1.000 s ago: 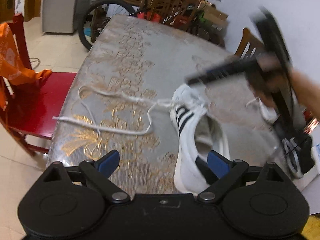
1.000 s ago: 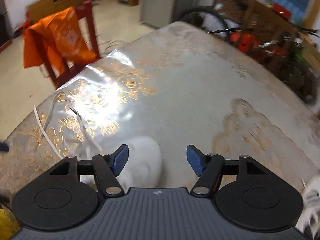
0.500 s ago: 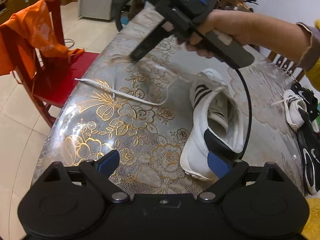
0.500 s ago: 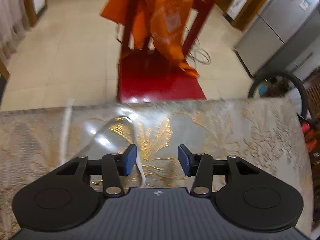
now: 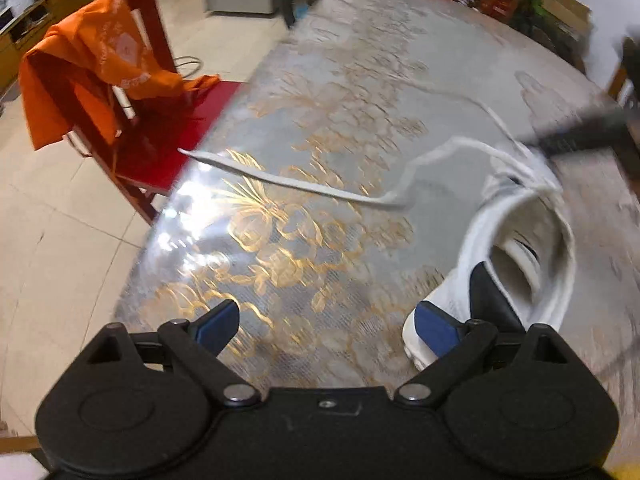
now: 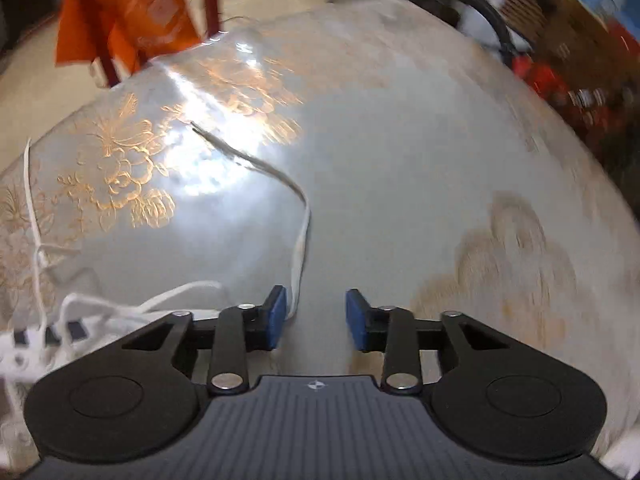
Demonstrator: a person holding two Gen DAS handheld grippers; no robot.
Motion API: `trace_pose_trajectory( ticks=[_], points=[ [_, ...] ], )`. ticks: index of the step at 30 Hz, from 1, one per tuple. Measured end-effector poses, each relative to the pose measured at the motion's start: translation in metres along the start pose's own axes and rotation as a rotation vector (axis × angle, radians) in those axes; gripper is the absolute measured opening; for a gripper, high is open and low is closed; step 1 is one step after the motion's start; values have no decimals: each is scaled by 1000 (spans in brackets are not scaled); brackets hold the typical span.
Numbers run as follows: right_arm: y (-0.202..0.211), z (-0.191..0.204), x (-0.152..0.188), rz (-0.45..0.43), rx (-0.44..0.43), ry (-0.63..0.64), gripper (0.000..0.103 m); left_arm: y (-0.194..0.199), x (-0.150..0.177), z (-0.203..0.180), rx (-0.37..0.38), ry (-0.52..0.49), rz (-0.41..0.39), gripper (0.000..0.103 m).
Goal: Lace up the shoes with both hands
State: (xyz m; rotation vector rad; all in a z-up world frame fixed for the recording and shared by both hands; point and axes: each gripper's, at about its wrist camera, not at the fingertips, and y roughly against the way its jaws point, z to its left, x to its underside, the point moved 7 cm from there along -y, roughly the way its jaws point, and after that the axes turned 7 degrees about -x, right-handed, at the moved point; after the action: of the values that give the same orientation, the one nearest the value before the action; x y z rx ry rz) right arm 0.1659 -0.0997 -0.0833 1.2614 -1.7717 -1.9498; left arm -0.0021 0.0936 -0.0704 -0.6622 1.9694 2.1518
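Your right gripper (image 6: 316, 318) stands spread, one lace end (image 6: 298, 264) just beside its left finger, not pinched; your left gripper (image 5: 326, 324) gapes empty. The white shoe (image 5: 516, 256) lies lower right, laces trailing loose. Judging by that, threading is unfinished: pinch that end next. Glossy floral tablecloth (image 5: 340, 92); red chair (image 5: 152, 128) upper left.

No legible text — orange cloth (image 5: 100, 60) print too blurred.

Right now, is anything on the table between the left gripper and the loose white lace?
Nothing visible. Bare patterned tablecloth lies between the open left gripper and the white lace; the white shoe sits off to its right side.
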Motion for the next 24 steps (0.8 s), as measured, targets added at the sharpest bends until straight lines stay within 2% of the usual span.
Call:
trace_pose_trajectory(
  ticks=[4, 7, 10, 16, 21, 24],
  points=[
    [17, -11, 36, -7, -4, -112, 34, 21, -21, 9, -2, -33, -59, 91],
    [26, 1, 59, 4, -2, -153, 34, 39, -22, 1, 98, -105, -77, 91],
    [37, 33, 74, -4, -45, -172, 34, 43, -16, -10, 141, -145, -73, 93],
    [60, 96, 104, -18, -132, -211, 34, 12, -20, -23, 129, -137, -38, 93],
    [79, 149, 129, -30, -204, -244, 34, 0, -39, -25, 74, -197, -82, 93],
    [80, 182, 120, -62, -229, -177, 34, -9, -52, -26, 57, -225, -103, 93]
  ],
)
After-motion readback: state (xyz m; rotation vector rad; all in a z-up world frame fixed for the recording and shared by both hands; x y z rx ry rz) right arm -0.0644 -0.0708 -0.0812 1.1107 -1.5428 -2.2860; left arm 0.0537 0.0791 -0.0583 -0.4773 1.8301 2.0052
